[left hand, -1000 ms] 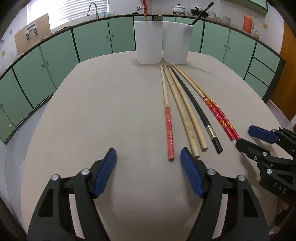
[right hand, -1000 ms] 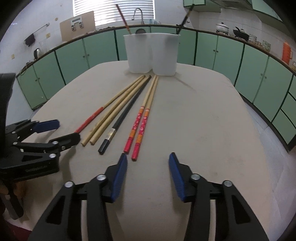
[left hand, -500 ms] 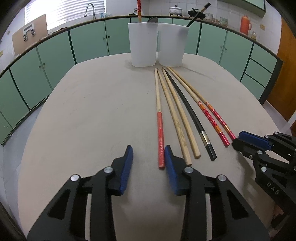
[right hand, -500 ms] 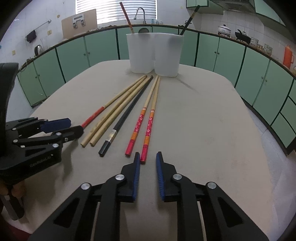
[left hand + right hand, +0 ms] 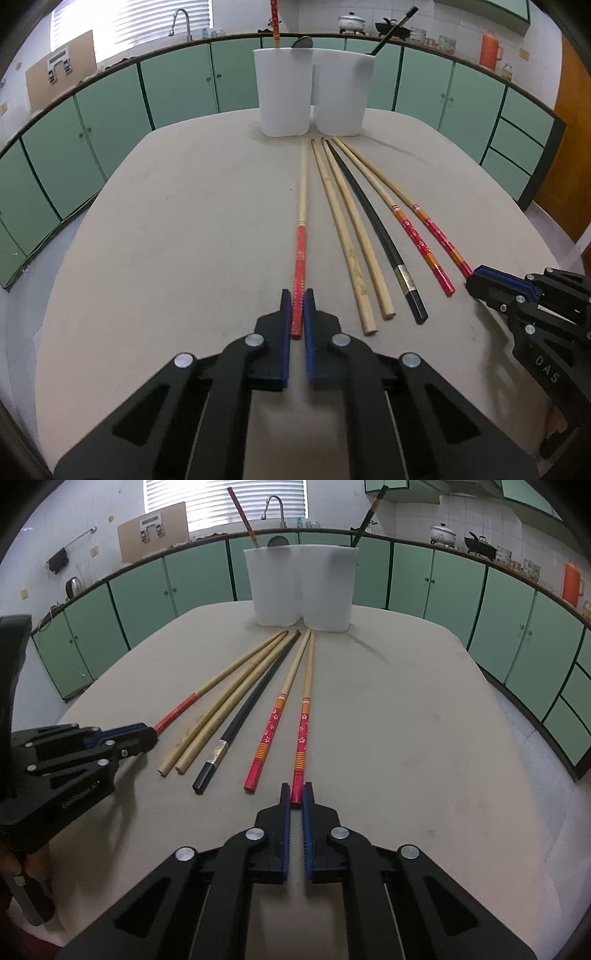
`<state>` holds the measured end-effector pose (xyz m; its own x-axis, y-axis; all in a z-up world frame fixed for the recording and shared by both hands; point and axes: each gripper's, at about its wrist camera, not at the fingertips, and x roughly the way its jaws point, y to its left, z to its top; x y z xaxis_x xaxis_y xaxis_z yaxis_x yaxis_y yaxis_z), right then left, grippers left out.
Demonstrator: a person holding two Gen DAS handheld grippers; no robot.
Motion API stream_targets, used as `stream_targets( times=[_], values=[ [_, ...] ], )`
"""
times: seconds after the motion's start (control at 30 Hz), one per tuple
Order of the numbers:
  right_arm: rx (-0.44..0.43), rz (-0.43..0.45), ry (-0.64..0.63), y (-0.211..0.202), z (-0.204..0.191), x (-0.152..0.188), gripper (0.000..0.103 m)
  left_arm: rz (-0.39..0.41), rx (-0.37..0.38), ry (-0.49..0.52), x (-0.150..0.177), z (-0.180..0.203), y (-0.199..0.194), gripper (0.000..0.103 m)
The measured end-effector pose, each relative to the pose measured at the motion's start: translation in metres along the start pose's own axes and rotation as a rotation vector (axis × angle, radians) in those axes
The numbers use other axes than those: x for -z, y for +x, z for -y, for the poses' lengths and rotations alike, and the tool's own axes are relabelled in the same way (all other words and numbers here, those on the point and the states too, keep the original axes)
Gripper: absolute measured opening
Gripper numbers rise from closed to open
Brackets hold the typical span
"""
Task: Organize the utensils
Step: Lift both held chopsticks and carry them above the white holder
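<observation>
Beige desk (image 5: 177, 229) with rounded corners and a faintly scuffed top is sitting in a kitchen, with green cabinet doors (image 5: 177, 88) wrapping around it under a long counter. Sink faucet (image 5: 273, 506) and bright blinds (image 5: 221, 502) are showing at the back wall, a cardboard sheet (image 5: 153, 530) is leaning beside them, a kettle (image 5: 72, 586) at left, a white pot (image 5: 352, 21) and an orange thermos (image 5: 490, 48) at right. An orange-brown door (image 5: 570, 147) is standing at the far right.

Two white utensil holders (image 5: 284, 92) are standing touching at the far desk edge, with chopsticks and a spoon sticking out. Six chopsticks are lying fanned out in front of them, tips near the holders.

Left gripper (image 5: 297, 306) is clenching on the butt end of the red-handled chopstick (image 5: 301, 236), the leftmost one, resting on the desk. Right gripper (image 5: 296, 794) is clenching on the end of the floral red chopstick (image 5: 303, 723), the rightmost one. Two plain wooden chopsticks (image 5: 347, 236), a black chopstick (image 5: 380, 236) and the second floral one (image 5: 271, 723) are lying untouched between them.
</observation>
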<state>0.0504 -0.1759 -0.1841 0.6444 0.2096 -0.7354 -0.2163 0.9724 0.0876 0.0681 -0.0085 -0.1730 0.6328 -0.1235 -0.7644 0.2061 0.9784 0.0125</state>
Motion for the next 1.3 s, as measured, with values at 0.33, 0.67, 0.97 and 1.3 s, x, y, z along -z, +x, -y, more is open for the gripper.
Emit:
stream_targets(
  times=[0.33,0.67,0.97,1.3],
  values=[
    [0.012,0.09,-0.006,-0.032,0.008,-0.014,0.006,0.057,0.004,0.002,-0.016,-0.01,-0.035,0.005],
    [0.021,0.219,-0.04,-0.077,0.016,-0.053,0.006,0.224,0.001,0.018,-0.053,-0.013,-0.098,0.005],
    [-0.057,0.293,0.009,-0.11,0.031,-0.097,0.006,0.307,0.021,0.035,-0.084,-0.006,-0.122,0.005],
    [-0.065,0.352,-0.003,-0.129,0.034,-0.13,0.006,0.342,0.044,0.031,-0.105,-0.004,-0.128,0.005]
  ],
)
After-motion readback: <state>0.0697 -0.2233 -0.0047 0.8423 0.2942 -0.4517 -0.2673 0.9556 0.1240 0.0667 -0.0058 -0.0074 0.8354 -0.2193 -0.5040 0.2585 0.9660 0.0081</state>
